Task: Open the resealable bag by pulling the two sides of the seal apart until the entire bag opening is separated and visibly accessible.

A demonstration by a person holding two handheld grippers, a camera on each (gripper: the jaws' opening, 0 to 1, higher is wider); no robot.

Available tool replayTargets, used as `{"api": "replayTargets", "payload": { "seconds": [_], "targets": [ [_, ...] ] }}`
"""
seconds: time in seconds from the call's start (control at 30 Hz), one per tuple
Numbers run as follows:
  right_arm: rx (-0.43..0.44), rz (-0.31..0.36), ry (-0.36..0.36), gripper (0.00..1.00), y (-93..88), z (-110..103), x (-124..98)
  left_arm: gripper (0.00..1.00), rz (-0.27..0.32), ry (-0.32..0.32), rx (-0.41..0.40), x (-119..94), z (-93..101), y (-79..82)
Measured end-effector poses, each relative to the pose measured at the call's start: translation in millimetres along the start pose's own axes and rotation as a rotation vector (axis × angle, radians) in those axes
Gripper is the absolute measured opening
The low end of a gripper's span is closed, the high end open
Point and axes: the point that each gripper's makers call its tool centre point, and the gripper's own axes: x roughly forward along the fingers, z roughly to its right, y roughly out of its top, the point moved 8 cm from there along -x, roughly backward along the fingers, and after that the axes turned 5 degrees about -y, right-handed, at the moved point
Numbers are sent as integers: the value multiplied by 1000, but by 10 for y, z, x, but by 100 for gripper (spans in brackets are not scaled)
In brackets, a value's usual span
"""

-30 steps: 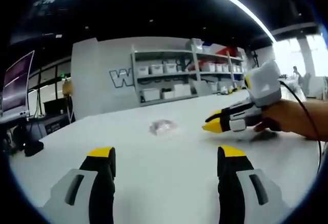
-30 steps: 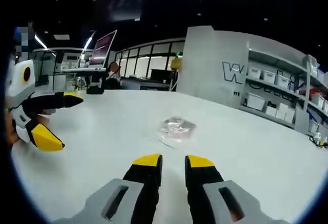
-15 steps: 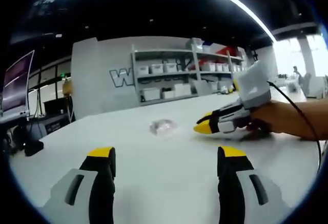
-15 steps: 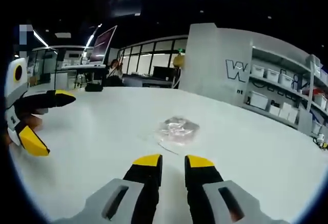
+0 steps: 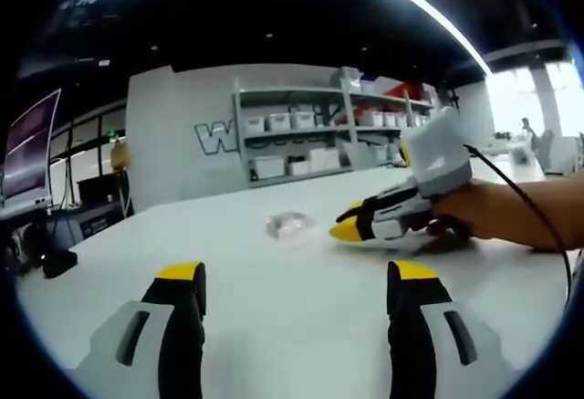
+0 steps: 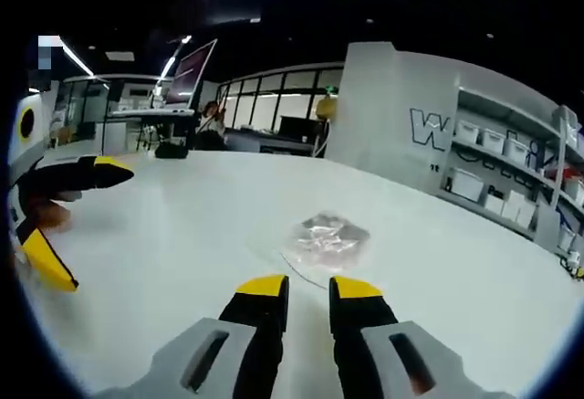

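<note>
A clear resealable bag lies flat and unopened on a white desk, at center of the right gripper view just above that gripper's yellow tips. The right gripper points at it with its jaws set narrow, a slim gap between them, holding nothing. In the left gripper view the bag sits mid-frame, well apart from the left gripper, whose jaws stand wide and empty at the bottom; the right gripper enters from the right, low over the desk just beside the bag. The step in hand looks to be the approach: neither side of the seal is gripped. Next, each gripper would need to pinch one lip of the seal, hard to pick out on so clear a film.
</note>
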Motion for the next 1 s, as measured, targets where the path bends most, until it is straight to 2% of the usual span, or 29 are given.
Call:
{"api": "replayTargets", "payload": {
  "seconds": [0.33,1.0],
  "targets": [
    [-54,-11,11,21,54,-108,167,81,-4,-4,3,9,6,-8],
    [-104,-30,-13,24,41,-85,280,81,-5,-7,2,20,11,-11]
  ]
}}
